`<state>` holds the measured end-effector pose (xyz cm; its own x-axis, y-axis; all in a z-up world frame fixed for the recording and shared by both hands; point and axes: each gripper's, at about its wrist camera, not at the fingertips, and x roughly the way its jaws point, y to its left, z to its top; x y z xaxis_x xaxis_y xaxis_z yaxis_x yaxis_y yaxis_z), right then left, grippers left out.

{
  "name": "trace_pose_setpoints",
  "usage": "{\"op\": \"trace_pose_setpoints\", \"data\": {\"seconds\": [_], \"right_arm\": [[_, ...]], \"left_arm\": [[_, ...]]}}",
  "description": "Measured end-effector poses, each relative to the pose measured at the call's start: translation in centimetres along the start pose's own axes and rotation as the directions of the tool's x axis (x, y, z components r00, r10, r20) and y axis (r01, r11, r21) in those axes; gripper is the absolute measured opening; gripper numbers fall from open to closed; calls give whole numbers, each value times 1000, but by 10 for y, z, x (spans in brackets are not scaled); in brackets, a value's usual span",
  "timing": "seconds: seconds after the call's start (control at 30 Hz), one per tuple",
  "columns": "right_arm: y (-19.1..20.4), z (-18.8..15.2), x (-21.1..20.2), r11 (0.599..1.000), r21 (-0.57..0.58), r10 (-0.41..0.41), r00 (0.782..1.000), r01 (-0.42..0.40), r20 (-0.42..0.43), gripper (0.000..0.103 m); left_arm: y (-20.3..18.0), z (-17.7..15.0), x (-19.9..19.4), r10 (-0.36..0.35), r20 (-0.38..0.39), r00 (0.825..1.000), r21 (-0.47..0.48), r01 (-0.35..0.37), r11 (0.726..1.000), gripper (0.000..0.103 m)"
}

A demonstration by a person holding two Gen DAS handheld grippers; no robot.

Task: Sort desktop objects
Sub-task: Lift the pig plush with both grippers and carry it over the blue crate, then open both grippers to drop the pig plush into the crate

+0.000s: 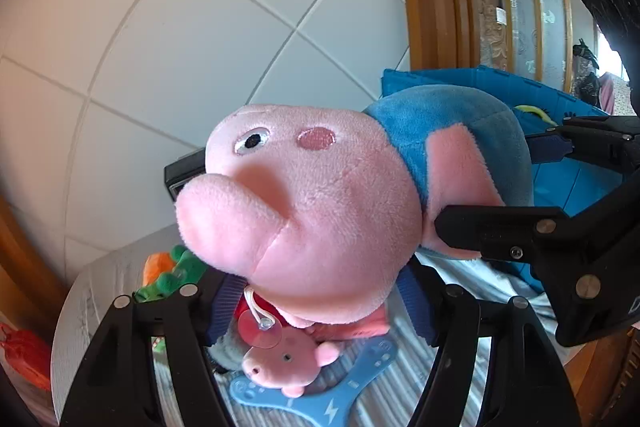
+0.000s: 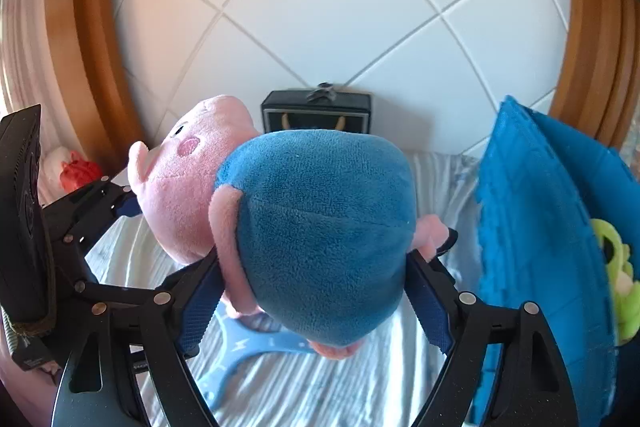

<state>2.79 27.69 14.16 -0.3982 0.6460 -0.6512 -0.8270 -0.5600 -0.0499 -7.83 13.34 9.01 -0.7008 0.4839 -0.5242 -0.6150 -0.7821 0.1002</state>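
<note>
Both tongs, left tongs (image 1: 320, 291) and right tongs (image 2: 316, 279), clamp the pig plush (image 1: 320, 195) midair, blue bin (image 2: 540, 227) beside it, small toys unsorted.

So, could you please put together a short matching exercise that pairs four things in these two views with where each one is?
Things:
1. large pig plush
2. small pig toy
3. green toy
4. black box

Places:
A. against the tiled wall at the back
B. lying on the striped cloth, on the light blue flat piece
C. inside the blue bin
D. held up off the cloth between the left gripper and the right gripper

Pairs: 1-D, 2-B, 3-C, 4-A
</note>
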Motion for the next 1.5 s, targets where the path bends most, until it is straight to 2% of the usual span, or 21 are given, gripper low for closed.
{"op": "trace_pose_setpoints", "data": {"seconds": [0.17,0.33,0.53,0.7,0.87,1.0,1.1,1.17,1.27,1.3,1.5], "right_arm": [[-83,4,-45,995,62,-83,995,79,61,84],[-172,2,-81,979,147,-157,985,144,78,84],[-266,3,-107,947,249,-225,973,204,58,84],[-316,-13,-123,919,303,-274,961,252,30,84],[-360,-26,-125,895,357,-290,957,267,11,85],[-381,-32,-122,860,395,-346,938,323,-13,85],[-388,-33,-121,832,409,-398,917,376,-34,86],[-388,-37,-122,827,410,-406,913,385,-37,87],[-389,-39,-123,813,412,-435,900,411,-40,95],[-388,-39,-125,811,410,-443,896,417,-35,102],[-370,-40,-138,808,403,-473,881,429,11,103]], "left_arm": [[-78,62,16,-68,58,996,67,64,996,69],[-164,114,40,-135,67,989,133,125,983,69],[-251,162,69,-211,23,977,179,203,963,70],[-302,181,91,-258,-46,965,185,262,947,69],[-330,187,106,-269,-108,957,188,285,940,70],[-345,190,120,-273,-158,949,167,298,940,71],[-352,187,117,-244,-144,959,186,268,945,72],[-351,185,113,-243,-137,960,186,266,946,75],[-344,184,104,-239,-108,965,171,255,952,80],[-341,183,102,-236,-100,967,165,250,954,81],[-320,179,87,-217,-43,975,114,221,969,82]]}}
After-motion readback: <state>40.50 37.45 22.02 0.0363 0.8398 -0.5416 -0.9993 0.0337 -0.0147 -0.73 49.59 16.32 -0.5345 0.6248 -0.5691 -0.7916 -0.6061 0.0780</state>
